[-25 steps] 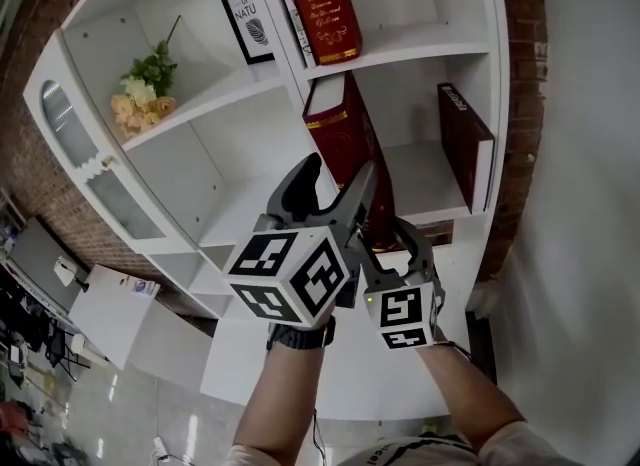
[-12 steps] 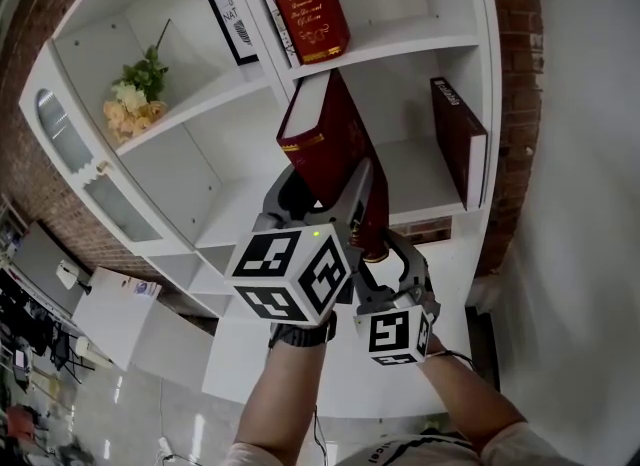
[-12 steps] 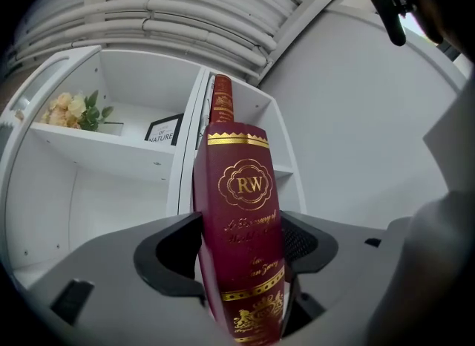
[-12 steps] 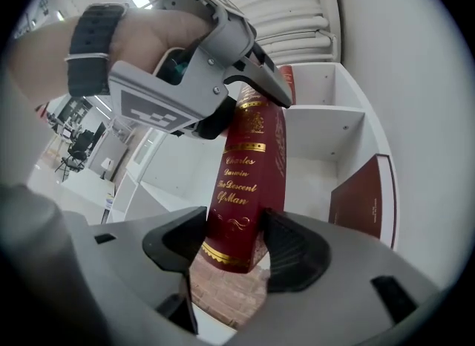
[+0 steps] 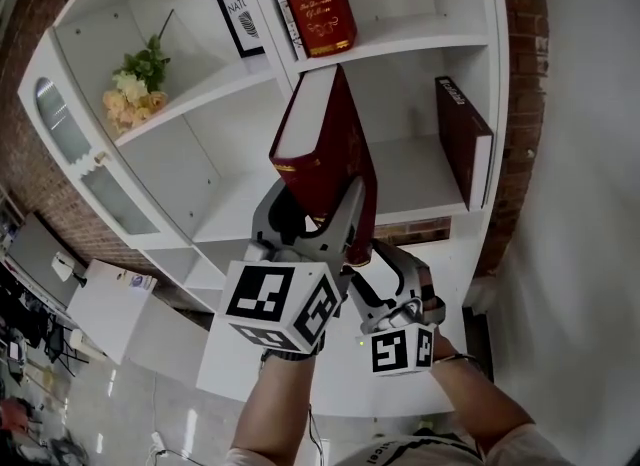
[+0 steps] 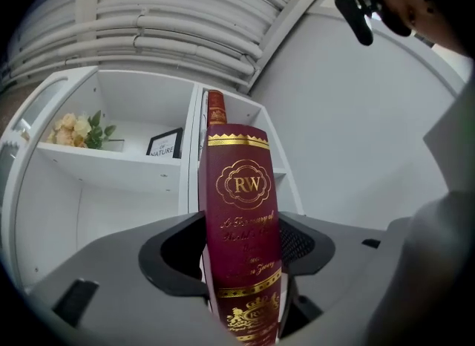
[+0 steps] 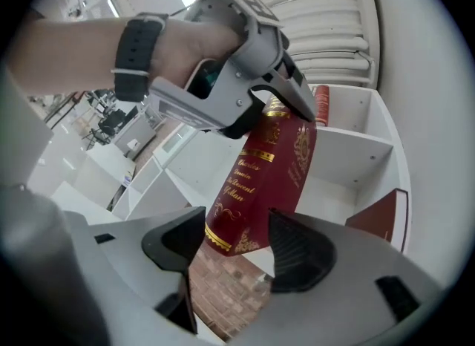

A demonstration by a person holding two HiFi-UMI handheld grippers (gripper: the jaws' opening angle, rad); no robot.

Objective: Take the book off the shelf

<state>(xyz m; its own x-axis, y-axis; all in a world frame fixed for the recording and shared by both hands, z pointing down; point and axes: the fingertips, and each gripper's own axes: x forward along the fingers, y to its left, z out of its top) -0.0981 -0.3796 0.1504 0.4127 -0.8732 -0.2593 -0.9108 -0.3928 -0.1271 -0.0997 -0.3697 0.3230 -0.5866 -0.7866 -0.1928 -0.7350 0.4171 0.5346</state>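
Jaws, L gripper (image 6: 242,246), closing on book (image 6: 239,181)

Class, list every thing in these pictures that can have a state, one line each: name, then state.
red book, off the shelf, held tilted in the air.
left tongs, closing, red book gripped between them.
right tongs, open, gripping nothing.
upper book, standing on its shelf.
side book, standing against its compartment's right wall.
framed picture, upright.
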